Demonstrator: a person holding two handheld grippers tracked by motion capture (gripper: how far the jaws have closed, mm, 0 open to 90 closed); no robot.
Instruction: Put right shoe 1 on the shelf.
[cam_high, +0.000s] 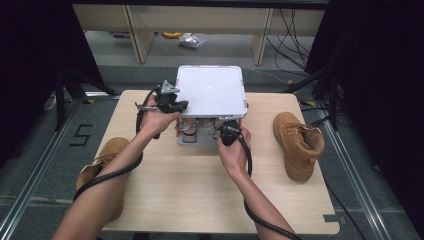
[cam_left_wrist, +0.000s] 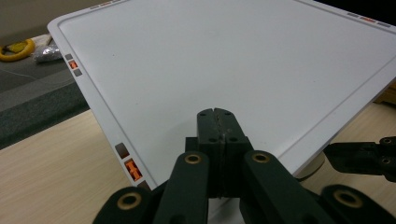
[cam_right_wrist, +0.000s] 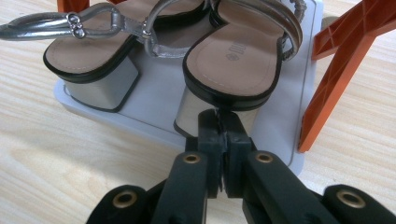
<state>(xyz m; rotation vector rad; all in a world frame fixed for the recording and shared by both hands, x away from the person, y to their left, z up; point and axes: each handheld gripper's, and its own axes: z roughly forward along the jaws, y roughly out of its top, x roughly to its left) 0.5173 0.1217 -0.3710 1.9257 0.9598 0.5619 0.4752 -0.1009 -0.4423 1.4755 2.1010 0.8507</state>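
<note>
Now | wooden table (cam_high: 200, 190), grey floor (cam_high: 30, 150) | left gripper (cam_left_wrist: 217, 114), right gripper (cam_right_wrist: 218, 116): fingers pressed together

wooden table (cam_high: 200, 195), two-tier shoe rack (cam_high: 210, 90), tan boot (cam_high: 297, 145)

a two-tier shoe rack (cam_high: 210, 93) with flat white plastic shelves and orange side struts, standing upright at the far middle of the pale wooden table (cam_high: 200, 200). top shelf (cam_left_wrist: 224, 70) bare, smooth, rimmed, with small orange and grey marks along its edges. on the lower white shelf (cam_right_wrist: 149, 119), a pair of silver-strapped block-heel sandals (cam_right_wrist: 236, 51) with tan insoles and metallic heels, side by side, upright, heels toward the near table edge.
</note>
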